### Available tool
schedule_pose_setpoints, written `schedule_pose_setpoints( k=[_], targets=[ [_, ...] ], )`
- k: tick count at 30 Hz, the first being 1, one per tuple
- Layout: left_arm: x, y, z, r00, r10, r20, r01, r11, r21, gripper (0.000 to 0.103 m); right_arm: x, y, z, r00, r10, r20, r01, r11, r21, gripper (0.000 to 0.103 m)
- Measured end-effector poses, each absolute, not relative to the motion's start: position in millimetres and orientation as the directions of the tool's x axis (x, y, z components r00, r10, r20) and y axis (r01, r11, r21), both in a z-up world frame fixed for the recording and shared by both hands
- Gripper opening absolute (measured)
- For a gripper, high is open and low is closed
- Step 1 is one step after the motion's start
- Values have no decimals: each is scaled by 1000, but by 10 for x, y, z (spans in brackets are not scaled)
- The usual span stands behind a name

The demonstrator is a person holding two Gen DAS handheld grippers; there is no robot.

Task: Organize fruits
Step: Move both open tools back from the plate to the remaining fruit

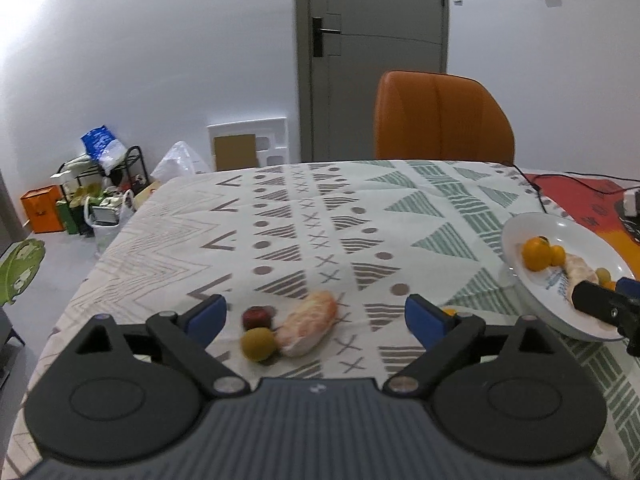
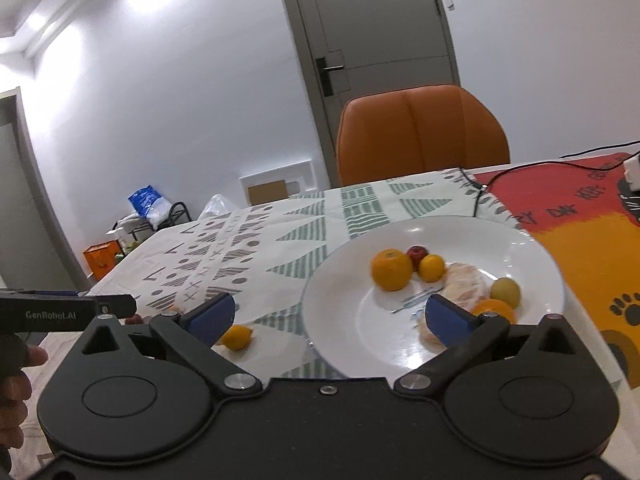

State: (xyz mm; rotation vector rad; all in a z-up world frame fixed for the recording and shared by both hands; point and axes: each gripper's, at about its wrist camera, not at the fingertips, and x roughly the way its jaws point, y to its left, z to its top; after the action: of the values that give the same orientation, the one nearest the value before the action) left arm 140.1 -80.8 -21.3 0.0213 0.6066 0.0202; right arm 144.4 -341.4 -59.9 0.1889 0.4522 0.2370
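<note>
Hovering released over the patterned surface point(image 1: 280, 216), the left claw point(image 1: 316, 314) frames a pomelo segment point(image 1: 308, 322), soft and tearable, best pinched lightly across its middle. Right claw point(image 2: 330, 314) gapes empty above the plate point(image 2: 332, 304) holding gathered fruit.

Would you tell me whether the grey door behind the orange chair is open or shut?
Shut: the door sits flush in its frame, with no gap showing.

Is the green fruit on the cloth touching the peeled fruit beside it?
Touching. In the left wrist view the green fruit presses against the peeled fruit, no cloth showing between.
</note>
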Motion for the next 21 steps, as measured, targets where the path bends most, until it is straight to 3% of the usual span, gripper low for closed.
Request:
schedule_pose_setpoints(
  k=[8, 21],
  targets=[
    [1374, -579, -218, 821, 55, -569, -56, 998, 16, 95, 1479, -3211, -613, 855, 305, -419, -229, 947, 223, 103],
    [1421, -359, -384, 803, 4, -596, -52, 997, -63, 93, 1602, -2889, -687, 805, 375, -460, -317, 927, 201, 101]
  ],
)
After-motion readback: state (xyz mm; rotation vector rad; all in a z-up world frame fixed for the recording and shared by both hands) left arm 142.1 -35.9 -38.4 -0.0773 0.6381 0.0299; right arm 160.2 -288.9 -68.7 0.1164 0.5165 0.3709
